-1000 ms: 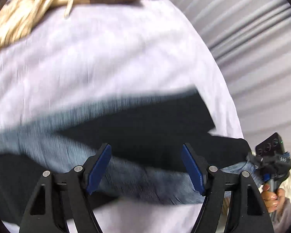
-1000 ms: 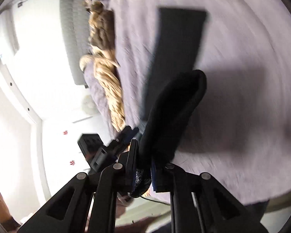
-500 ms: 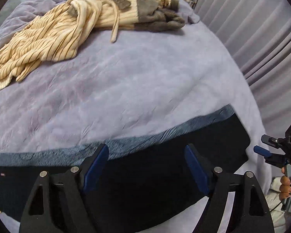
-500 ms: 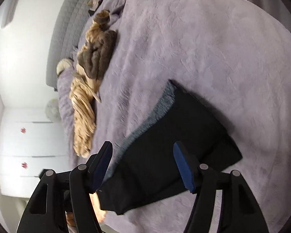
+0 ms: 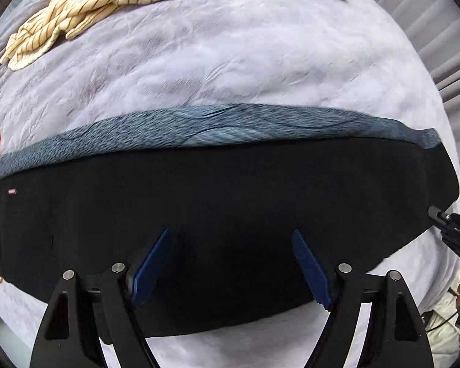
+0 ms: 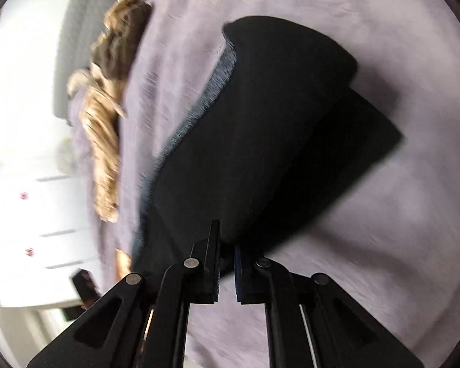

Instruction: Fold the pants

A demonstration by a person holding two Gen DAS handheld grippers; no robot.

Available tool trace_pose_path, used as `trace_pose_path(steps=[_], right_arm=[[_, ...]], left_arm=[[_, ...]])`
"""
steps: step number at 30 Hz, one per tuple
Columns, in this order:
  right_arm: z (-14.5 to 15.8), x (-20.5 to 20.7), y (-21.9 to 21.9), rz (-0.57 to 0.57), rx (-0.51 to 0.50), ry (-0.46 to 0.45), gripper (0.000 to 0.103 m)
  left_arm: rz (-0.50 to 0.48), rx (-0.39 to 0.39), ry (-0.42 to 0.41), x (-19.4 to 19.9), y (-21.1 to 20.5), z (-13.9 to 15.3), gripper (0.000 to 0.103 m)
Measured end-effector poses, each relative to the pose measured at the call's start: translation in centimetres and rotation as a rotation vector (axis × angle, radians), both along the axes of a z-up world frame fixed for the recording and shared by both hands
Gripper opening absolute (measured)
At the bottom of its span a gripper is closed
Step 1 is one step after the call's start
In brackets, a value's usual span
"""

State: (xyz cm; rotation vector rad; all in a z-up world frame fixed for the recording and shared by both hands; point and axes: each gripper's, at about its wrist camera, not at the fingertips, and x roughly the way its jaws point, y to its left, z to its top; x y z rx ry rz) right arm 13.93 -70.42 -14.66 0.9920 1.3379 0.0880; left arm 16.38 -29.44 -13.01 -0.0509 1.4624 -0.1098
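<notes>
Left gripper (image 5: 231, 265): jaws wide apart, hovering over the pants (image 5: 217, 214).
Right gripper (image 6: 227, 265): clamped on the pants' lifted edge, lower centre.
Pants: black, smooth, grey-blue knitted strip along the upper edge.
Bedspread (image 5: 230, 61): lilac, plush, wrinkled.
Striped garment (image 5: 86, 3): cream, crumpled, upper left.

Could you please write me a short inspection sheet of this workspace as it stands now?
Surface: bed with a lilac cover, lightly creased.
Job's things: black pants lying lengthwise, grey-blue edge on the far side; one end lifted and curling over.
Clutter: striped cream garment and brown garment near the head of the bed.
Grippers: left tool open above the pants; right tool shut on the pants' end.
Cables: thin one at the far right edge.
Surroundings: curtains, white drawers.
</notes>
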Motion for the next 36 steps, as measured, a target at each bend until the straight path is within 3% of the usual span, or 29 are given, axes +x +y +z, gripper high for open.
trace_pose_path(steps=[2, 4, 7, 8, 11, 14, 16, 19, 22, 27, 29, 31, 36], right_arm=[[-2.2, -0.4, 0.2, 0.031, -0.047, 0.073, 0.010], [-3.9, -1.1, -0.7, -0.052, 0.047, 0.087, 0.011], [-3.3, -2.6, -1.1, -0.114, 0.069, 0.115, 0.027], [-2.5, -3.0, -1.0, -0.109, 0.051, 0.105, 0.028], [1.8, -3.0, 0.3, -0.030, 0.002, -0.049, 0.029], [4.6, 0.3, 2.8, 0.108, -0.124, -0.129, 0.029], [4.3, 3.1, 4.0, 0.161, -0.234, -0.121, 0.030], [1.2, 6.5, 4.2, 0.207, -0.382, -0.057, 0.029], [-0.5, 8.1, 2.8, 0.152, -0.366, -0.047, 0.025], [1.1, 8.0, 1.0, 0.069, -0.453, -0.033, 0.028], [2.0, 7.5, 0.6, 0.045, -0.407, -0.025, 0.029], [2.8, 6.3, 0.9, 0.061, -0.271, -0.060, 0.030], [1.7, 2.4, 10.5, 0.207, 0.054, -0.068, 0.036]], left_arm=[[0.008, 0.021, 0.029, 0.0, 0.3, -0.4, 0.082], [-0.001, 0.010, -0.014, 0.1, 0.3, 0.5, 0.082], [-0.035, 0.023, -0.064, 0.7, -0.2, 1.3, 0.082], [-0.037, 0.011, -0.073, 1.2, -0.3, 1.4, 0.082], [-0.037, -0.015, -0.079, 3.0, -1.1, 0.8, 0.082], [-0.035, -0.005, -0.083, 5.2, -2.9, -0.9, 0.082], [-0.020, 0.014, -0.084, 6.6, -3.8, -2.1, 0.082], [0.042, 0.028, -0.118, 8.8, -3.4, -3.0, 0.082], [0.095, 0.050, -0.124, 10.8, -1.9, -3.3, 0.082], [0.106, 0.107, -0.146, 10.2, 2.5, -0.9, 0.082], [0.085, 0.157, -0.160, 8.2, 5.6, 0.1, 0.082], [0.093, 0.200, -0.161, 5.6, 8.8, 0.8, 0.082], [0.229, 0.272, -0.101, 0.2, 19.1, -0.6, 0.082]])
